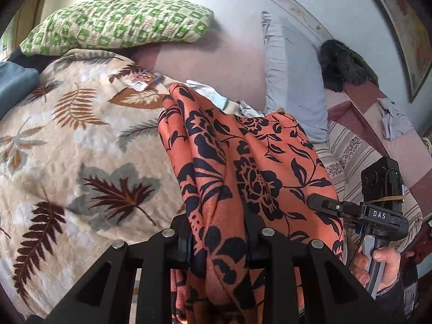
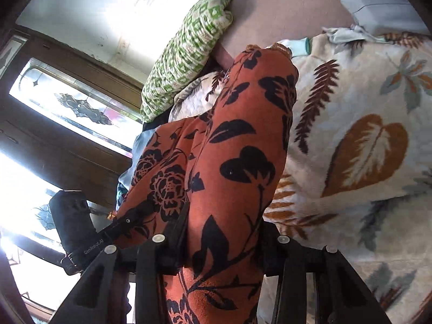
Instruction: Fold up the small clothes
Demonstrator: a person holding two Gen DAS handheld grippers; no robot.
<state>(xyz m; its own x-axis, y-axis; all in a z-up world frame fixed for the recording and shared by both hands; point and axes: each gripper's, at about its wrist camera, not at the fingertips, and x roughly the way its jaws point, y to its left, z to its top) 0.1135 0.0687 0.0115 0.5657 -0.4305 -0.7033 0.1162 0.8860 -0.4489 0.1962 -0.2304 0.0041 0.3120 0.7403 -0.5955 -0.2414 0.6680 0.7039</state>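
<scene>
Holding: both tools grip one orange cloth (image 1: pixel 243 167) printed with black flowers, lifted above the bed.
Left tool (image 1: pixel 218 240): its jaws are clamped on a bunched fold of the cloth, which runs between them and hangs down past the bottom of the left wrist view.
Right tool (image 2: pixel 221 253): its jaws are pressed onto another gathered part of the same cloth; the fabric rises away from it in a long draped ridge.
Right tool seen from the left: it (image 1: pixel 324 205) bites the cloth's right edge, with a hand (image 1: pixel 378 267) wrapped around its grey handle.
Cloth position: it stretches between the two tools, its far end reaching toward the head of the bed, over the blanket.
Blanket (image 1: pixel 81 148): cream, with brown, orange and grey leaves; it covers the bed under the cloth.
Pillow, green checked (image 1: pixel 118 24): it lies at the head of the bed, beyond the blanket.
Pillow, pale blue (image 1: pixel 294 81): it lies to the right of the cloth in the left wrist view.
Small clothes (image 1: pixel 210 91): pale pieces lie just past the cloth's far end; I cannot tell what they are.
Window (image 2: pixel 67 102): bright, framed in dark wood, left in the right wrist view.
</scene>
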